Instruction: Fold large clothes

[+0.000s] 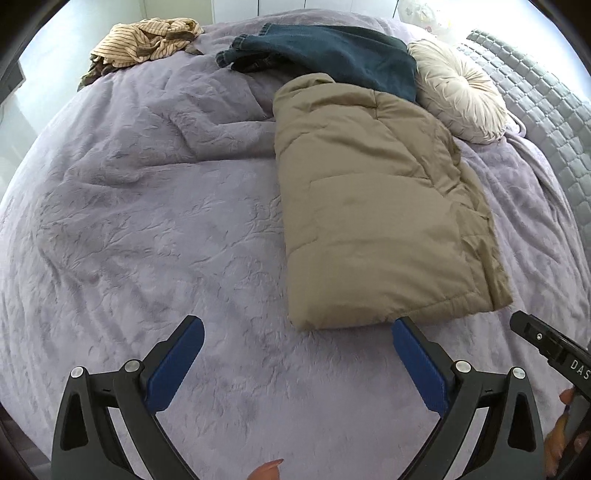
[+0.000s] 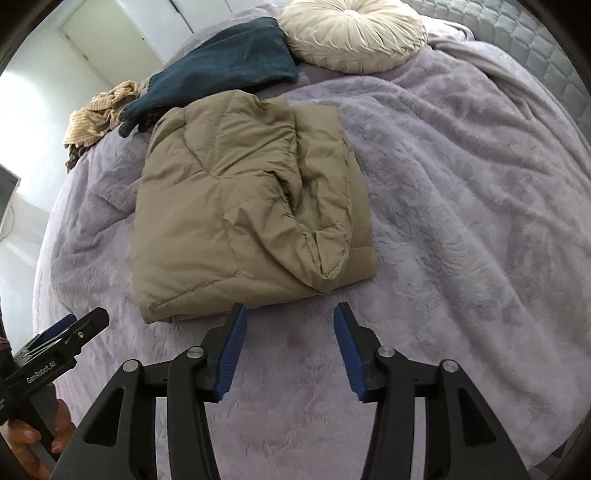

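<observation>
A tan padded jacket [image 1: 373, 206] [image 2: 243, 206] lies folded into a thick rectangle on the lilac bedspread [image 1: 147, 229] [image 2: 461, 206]. My left gripper [image 1: 297, 328] hangs just short of the jacket's near edge, jaws wide open and empty, over bare blanket to the jacket's left. My right gripper [image 2: 290, 314] is also just short of the near edge, jaws parted with nothing between them. Each gripper shows at the edge of the other's view, the right gripper [image 1: 550, 350] and the left gripper [image 2: 62, 339].
Dark blue jeans [image 1: 328, 51] [image 2: 221, 62] lie behind the jacket. A striped beige garment [image 1: 147, 40] [image 2: 99, 114] is crumpled at the far left. A round cream cushion [image 1: 458, 88] [image 2: 351, 33] rests by the quilted grey mattress edge [image 1: 546, 110]. A white door [image 2: 110, 40] stands beyond.
</observation>
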Action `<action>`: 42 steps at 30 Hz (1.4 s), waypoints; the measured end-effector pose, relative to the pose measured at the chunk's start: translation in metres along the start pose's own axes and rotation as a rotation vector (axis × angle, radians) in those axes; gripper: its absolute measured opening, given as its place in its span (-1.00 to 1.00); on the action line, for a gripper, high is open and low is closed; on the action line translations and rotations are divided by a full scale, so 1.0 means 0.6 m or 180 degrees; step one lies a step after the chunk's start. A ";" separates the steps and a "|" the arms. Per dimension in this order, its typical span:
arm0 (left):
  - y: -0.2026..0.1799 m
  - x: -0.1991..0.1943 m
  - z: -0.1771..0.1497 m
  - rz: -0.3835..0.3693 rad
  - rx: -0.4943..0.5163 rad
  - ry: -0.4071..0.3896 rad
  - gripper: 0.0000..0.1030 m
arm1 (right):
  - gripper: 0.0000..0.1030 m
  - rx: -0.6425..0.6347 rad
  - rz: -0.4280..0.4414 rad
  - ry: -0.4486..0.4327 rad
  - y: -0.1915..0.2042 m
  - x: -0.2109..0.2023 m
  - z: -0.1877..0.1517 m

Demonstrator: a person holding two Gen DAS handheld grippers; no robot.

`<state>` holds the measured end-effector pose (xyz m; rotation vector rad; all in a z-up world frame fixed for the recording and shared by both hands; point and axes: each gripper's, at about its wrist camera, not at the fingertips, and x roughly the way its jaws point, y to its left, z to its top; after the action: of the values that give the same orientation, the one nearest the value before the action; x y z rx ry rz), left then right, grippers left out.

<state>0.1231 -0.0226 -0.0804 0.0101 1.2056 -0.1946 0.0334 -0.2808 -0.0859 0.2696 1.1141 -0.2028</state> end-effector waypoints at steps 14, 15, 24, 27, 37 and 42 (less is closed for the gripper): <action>0.000 -0.096 -0.007 0.0141 -0.0005 -0.0094 0.98 | 0.24 -0.0061 0.0048 0.0069 0.017 -0.075 0.009; 0.001 -0.103 -0.007 0.0115 -0.0023 -0.0098 0.98 | 0.28 -0.0066 0.0055 0.0059 0.017 -0.080 0.009; -0.002 -0.172 -0.005 0.0142 -0.0056 -0.0269 0.98 | 0.55 -0.0156 0.0103 -0.0088 0.031 -0.139 0.010; -0.006 -0.192 -0.006 0.0134 -0.0045 -0.0305 0.98 | 0.60 -0.0173 0.0129 -0.0129 0.038 -0.157 0.012; -0.027 -0.241 -0.009 0.0214 0.0024 -0.0512 0.98 | 0.99 -0.0359 -0.0082 -0.0435 0.061 -0.208 0.010; -0.033 -0.265 -0.002 0.0184 -0.0009 -0.0585 0.98 | 0.99 -0.0361 -0.0110 -0.0490 0.064 -0.231 0.019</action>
<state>0.0646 -0.0191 0.0688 0.0240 1.0210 -0.1398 -0.0050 -0.2443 0.0486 0.1316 0.9742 -0.1871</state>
